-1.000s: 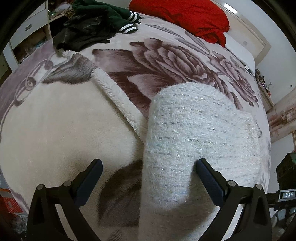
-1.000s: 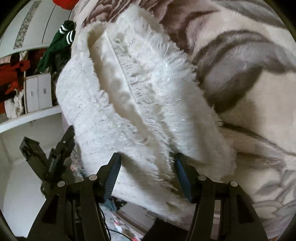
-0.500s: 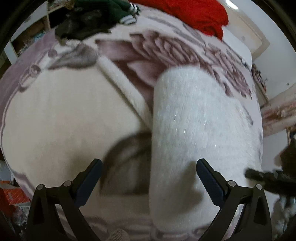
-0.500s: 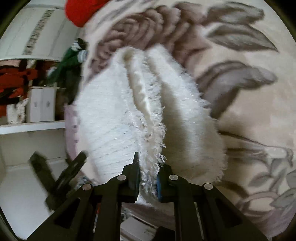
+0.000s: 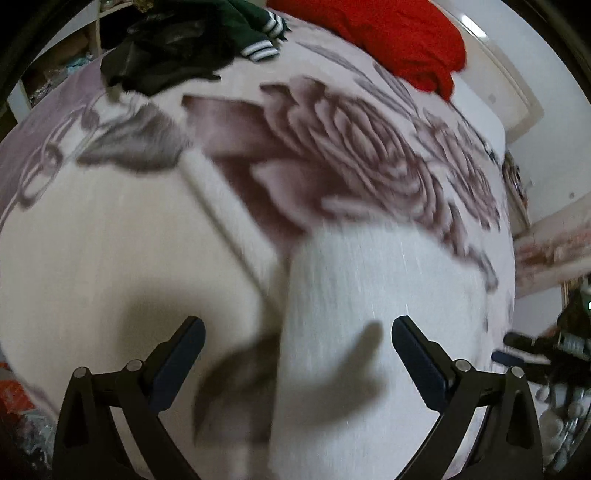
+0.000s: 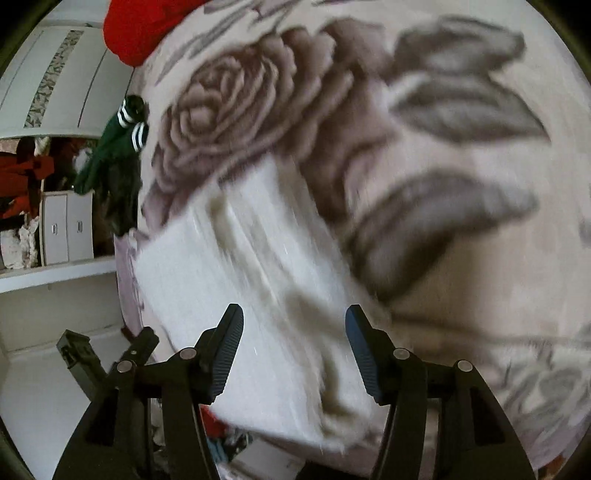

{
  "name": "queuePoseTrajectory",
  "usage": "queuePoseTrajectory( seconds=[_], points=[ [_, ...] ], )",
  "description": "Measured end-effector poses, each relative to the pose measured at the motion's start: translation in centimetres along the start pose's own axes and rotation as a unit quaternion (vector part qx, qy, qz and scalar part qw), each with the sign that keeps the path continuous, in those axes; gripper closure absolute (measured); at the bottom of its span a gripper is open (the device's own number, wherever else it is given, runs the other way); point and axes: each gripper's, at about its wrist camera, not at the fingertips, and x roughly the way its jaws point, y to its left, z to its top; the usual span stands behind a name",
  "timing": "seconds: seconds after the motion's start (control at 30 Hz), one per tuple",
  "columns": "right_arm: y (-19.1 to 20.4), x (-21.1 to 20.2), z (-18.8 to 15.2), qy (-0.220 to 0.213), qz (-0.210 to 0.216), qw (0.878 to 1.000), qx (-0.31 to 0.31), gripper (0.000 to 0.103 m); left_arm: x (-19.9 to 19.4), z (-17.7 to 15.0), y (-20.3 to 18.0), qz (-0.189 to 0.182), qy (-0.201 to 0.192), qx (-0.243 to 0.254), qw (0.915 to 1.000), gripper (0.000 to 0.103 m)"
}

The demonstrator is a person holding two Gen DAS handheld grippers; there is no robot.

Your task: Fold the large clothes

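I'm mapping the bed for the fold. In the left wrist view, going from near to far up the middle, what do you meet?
Left gripper → white garment → floral blanket → red cloth.

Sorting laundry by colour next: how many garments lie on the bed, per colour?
White: 1, white garment
Red: 1, red garment
Green with white stripes: 1, green garment
Black: 1, black garment
Total: 4
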Motion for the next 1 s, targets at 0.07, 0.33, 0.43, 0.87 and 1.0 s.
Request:
queuePoseTrajectory(
  seconds=[0.07,0.33,0.43,0.87,1.0],
  points=[
    [1.0,0.4,2.9,-0.001,-0.002,1.000,-0.005,0.043,3.3,2.3,0.6,-0.051,0.047,-0.021,0.9973,0.000],
    [3.3,3.7,7.0,0.005,-0.035,0.999,-0.002,0.043,6.9,4.1,-0.1,-0.151,0.077,-0.049,0.9844,0.036],
    [2.0,3.8,7.3,-0.011,-0.049,0.999,0.011,0.043,6.7,4.0,0.2,-0.153,0.076,-0.051,0.9840,0.036],
    [1.2,5.3,8.3,-0.031,0.021,0.999,0.014,0.096,6.6,3.8,-1.7,-0.107,0.059,0.000,0.9925,0.036],
    [-0.3,6.5,8.3,0.028,0.021,0.999,0.025,0.085,6.1,3.8,-2.1,-0.087,0.058,0.004,0.9945,0.036]
  ],
)
